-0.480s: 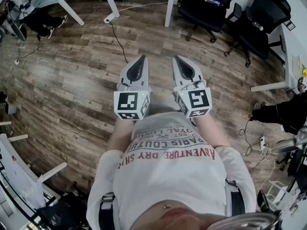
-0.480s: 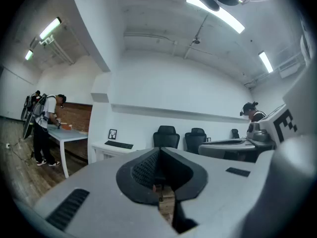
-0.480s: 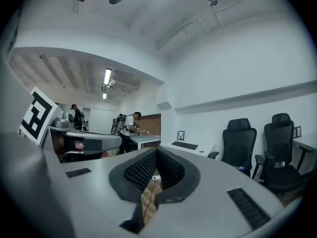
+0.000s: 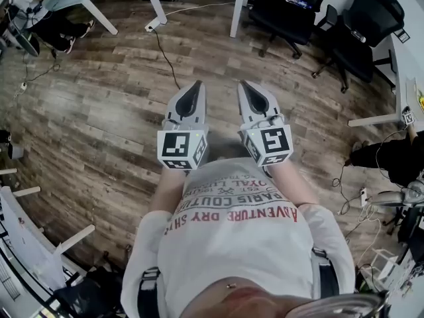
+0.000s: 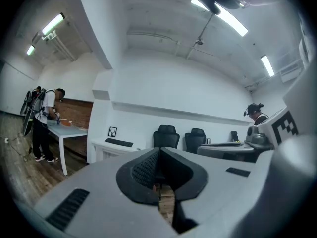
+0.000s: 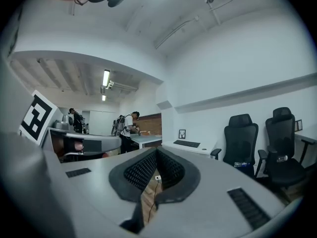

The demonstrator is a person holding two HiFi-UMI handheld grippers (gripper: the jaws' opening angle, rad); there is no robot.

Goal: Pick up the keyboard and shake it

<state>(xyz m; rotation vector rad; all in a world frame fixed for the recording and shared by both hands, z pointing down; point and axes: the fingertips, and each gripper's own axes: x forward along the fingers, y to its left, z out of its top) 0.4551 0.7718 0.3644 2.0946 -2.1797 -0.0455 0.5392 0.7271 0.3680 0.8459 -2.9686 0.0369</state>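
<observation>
- Head view: the shirt (image 4: 232,227) print reads, upside down, "ADVENTURE DRY" and "PARIS"; the left gripper (image 4: 196,86) and right gripper (image 4: 244,85) point out over a wood-plank floor (image 4: 99,111), with black office chairs (image 4: 291,12) beyond
- Left gripper view: jaws closed together, empty; the keyboard (image 5: 119,143) lies on a white desk (image 5: 98,151) by the wall, well apart
- Right gripper view: jaws pressed together on nothing; the keyboard lies on that desk, beside the chairs

Place: open office
Seating: black swivel chairs (image 4: 291,8)
Desks: white desks (image 5: 102,148), one with a keyboard (image 5: 119,142)
Ceiling: strip lights (image 5: 220,11)
Floor: wood-look planks (image 4: 99,105)
Others: a person (image 5: 43,118) standing farther off
</observation>
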